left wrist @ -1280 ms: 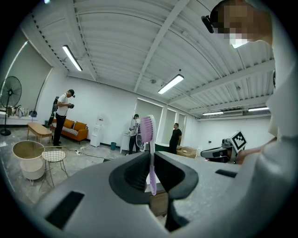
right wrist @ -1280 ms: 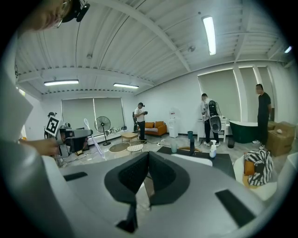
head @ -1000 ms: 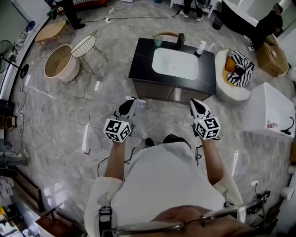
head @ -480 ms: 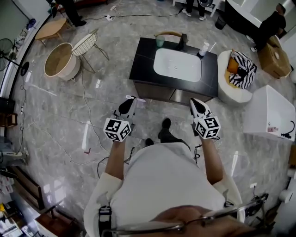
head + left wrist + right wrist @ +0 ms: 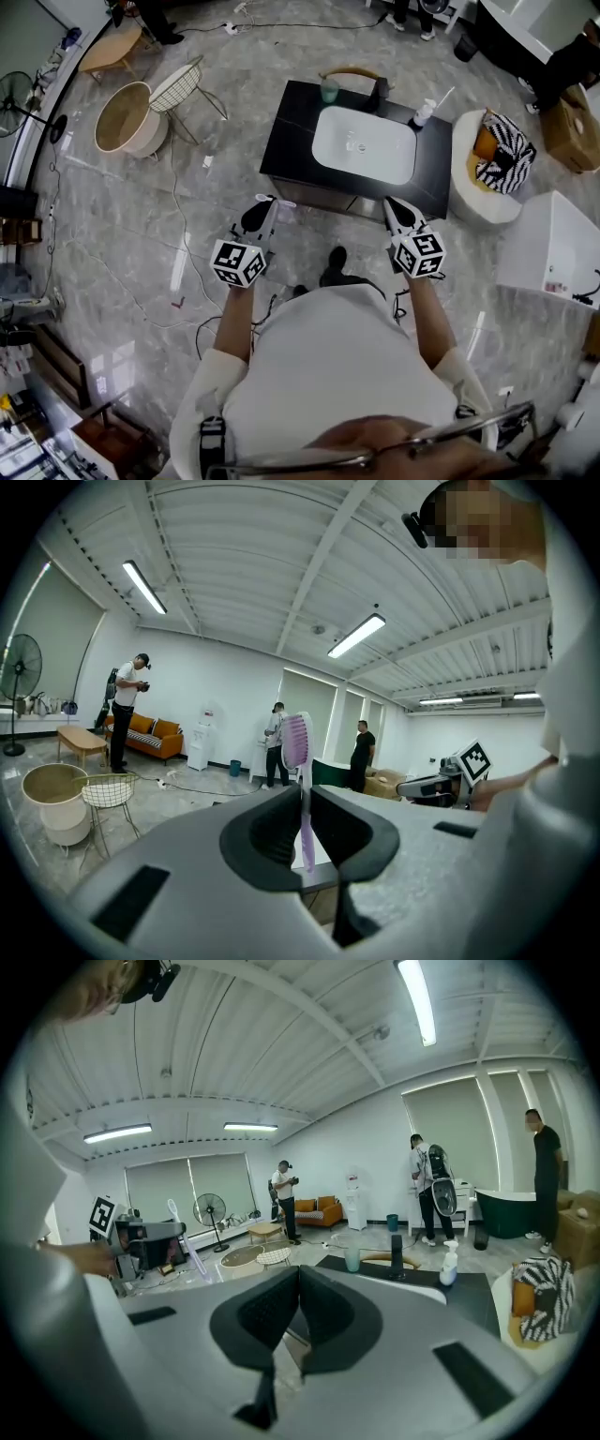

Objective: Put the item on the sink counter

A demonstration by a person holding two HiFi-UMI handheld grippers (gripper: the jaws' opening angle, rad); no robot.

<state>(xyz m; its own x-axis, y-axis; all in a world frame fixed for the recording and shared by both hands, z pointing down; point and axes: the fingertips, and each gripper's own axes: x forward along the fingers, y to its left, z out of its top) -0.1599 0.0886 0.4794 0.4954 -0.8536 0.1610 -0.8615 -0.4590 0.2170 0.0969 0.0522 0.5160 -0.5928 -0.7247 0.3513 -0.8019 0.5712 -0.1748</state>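
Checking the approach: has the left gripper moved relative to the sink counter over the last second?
Yes. The left gripper, holding the toothbrush, has come slightly closer to the front edge of the sink counter.

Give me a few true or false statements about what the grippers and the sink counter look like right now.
The left gripper holds a toothbrush. True.
The right gripper holds the cup. False: it is shut on nothing; the cup stands on the counter.
The toothbrush lies on the counter. False: it stands upright between the left fingers.
The basin is white. True.
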